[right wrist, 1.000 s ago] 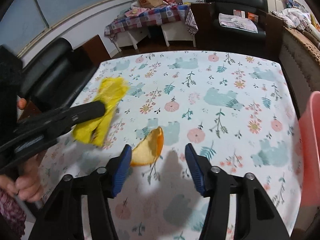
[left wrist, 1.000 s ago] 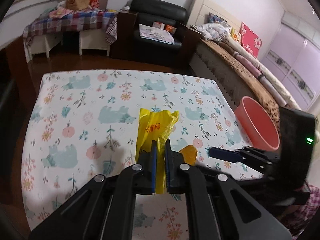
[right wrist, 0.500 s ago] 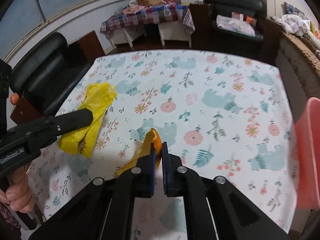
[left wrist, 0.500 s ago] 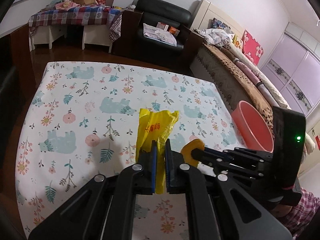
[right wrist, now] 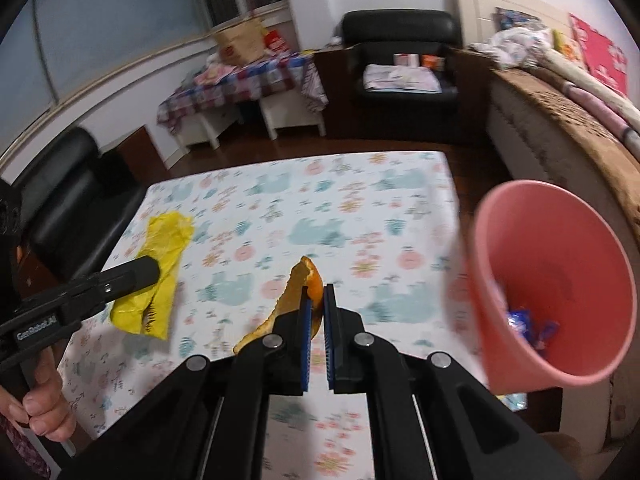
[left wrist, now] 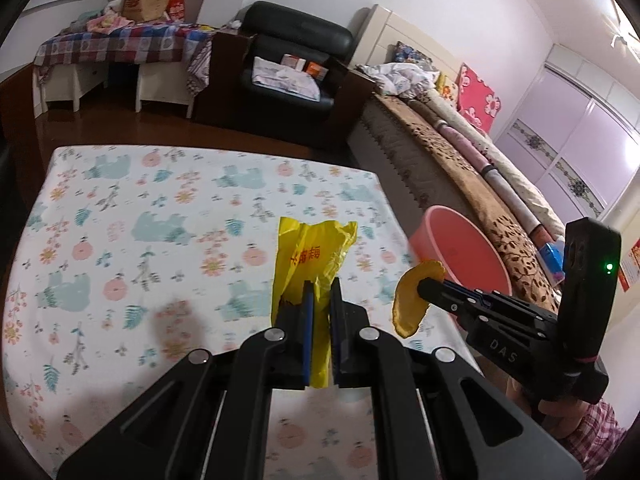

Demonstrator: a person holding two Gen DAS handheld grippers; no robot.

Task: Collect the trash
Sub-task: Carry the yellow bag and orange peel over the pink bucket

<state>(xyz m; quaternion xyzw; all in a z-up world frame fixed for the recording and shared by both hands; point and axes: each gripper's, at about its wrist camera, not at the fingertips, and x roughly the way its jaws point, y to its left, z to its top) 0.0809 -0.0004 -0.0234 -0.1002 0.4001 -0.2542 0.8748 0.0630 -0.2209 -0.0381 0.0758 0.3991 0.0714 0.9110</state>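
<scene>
My left gripper [left wrist: 320, 292] is shut on a yellow plastic bag [left wrist: 308, 256] and holds it above the floral tablecloth [left wrist: 140, 232]; the bag also shows in the right wrist view [right wrist: 160, 272]. My right gripper [right wrist: 318, 300] is shut on an orange peel [right wrist: 296, 292], lifted off the table; the peel also shows in the left wrist view [left wrist: 412, 300]. A pink bin [right wrist: 560, 280] stands off the table's right edge with blue wrappers [right wrist: 524, 320] inside; it also shows in the left wrist view [left wrist: 468, 248].
A black armchair [left wrist: 292, 64] and a checked-cloth side table [left wrist: 120, 44] stand beyond the table. A bed [left wrist: 460, 160] runs along the right. A black sofa [right wrist: 68, 200] is at the table's left.
My right gripper closed on the orange peel, lifted it off the table and moved right toward the pink bin. My left gripper kept hold of the yellow bag.
</scene>
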